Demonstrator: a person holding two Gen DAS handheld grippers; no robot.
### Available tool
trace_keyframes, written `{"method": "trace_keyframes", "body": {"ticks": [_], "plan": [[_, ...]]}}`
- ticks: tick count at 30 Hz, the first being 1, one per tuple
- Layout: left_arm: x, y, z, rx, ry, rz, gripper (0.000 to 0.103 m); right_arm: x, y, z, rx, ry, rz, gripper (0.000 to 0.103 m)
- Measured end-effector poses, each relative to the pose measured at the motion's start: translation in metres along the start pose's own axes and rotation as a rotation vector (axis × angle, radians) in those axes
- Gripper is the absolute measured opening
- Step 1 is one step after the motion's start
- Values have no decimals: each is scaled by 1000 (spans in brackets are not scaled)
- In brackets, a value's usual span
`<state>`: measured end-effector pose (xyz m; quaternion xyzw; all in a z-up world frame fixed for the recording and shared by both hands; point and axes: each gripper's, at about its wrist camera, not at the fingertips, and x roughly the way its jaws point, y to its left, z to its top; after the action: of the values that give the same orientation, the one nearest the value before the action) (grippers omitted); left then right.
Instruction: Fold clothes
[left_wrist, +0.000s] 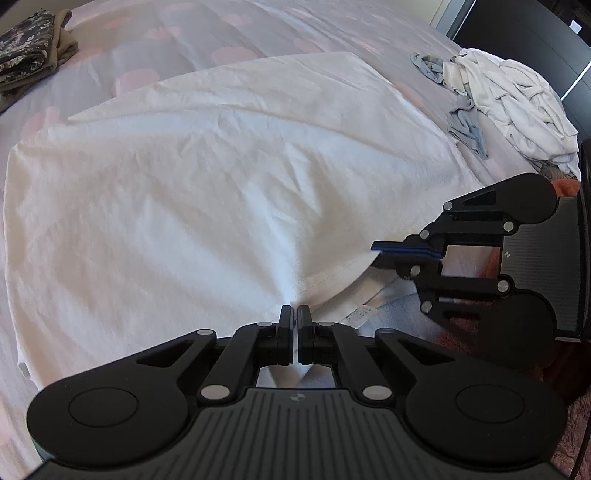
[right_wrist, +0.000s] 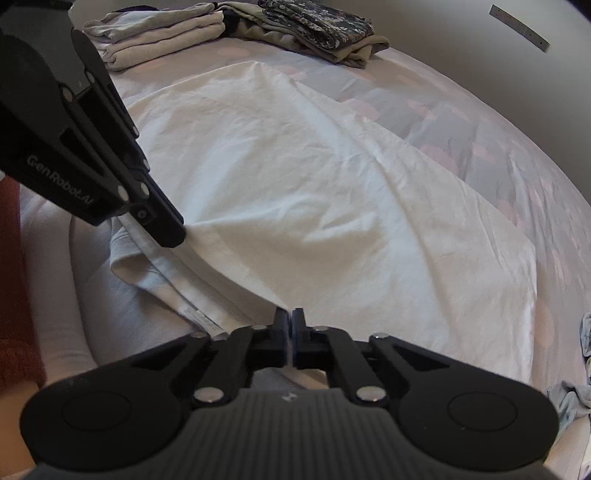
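Hem of white shirt (left_wrist: 229, 192) pinched in left tool (left_wrist: 294, 314) and, seemingly, right tool (right_wrist: 289, 317).

Shirt (left_wrist: 207, 184) flat on bed (left_wrist: 184, 40) w/ folded stacks (right_wrist: 166, 33) behind – unfolded heap (left_wrist: 517, 107) to its right.

The camouflage garment (left_wrist: 24, 40) is cut off by the left wrist view's left edge. The white heap (left_wrist: 517, 107) covers part of the grey-blue cloth (left_wrist: 461, 118). In the right wrist view the left claw (right_wrist: 173, 236) hides part of the white shirt's (right_wrist: 295, 184) hem, and the tag (right_wrist: 201, 319) print is too small to read.
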<state>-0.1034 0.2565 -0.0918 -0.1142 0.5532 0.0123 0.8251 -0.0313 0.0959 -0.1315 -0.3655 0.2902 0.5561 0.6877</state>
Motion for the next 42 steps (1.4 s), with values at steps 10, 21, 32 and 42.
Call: {"method": "trace_keyframes", "body": {"ticks": [10,21,32,42], "plan": [[36,-10,0,79,193,61,0,12,2,-1,-18,103,16,1],[20,-8,-2,59,126,37,0,2,7,-10,-27,125,93,2],[-5,0,7,-29,-76,36,10,-16,-23,3,179,-38,52,10],[41,15,30,-127,-8,55,14,32,-40,23,316,44,81,29]]}}
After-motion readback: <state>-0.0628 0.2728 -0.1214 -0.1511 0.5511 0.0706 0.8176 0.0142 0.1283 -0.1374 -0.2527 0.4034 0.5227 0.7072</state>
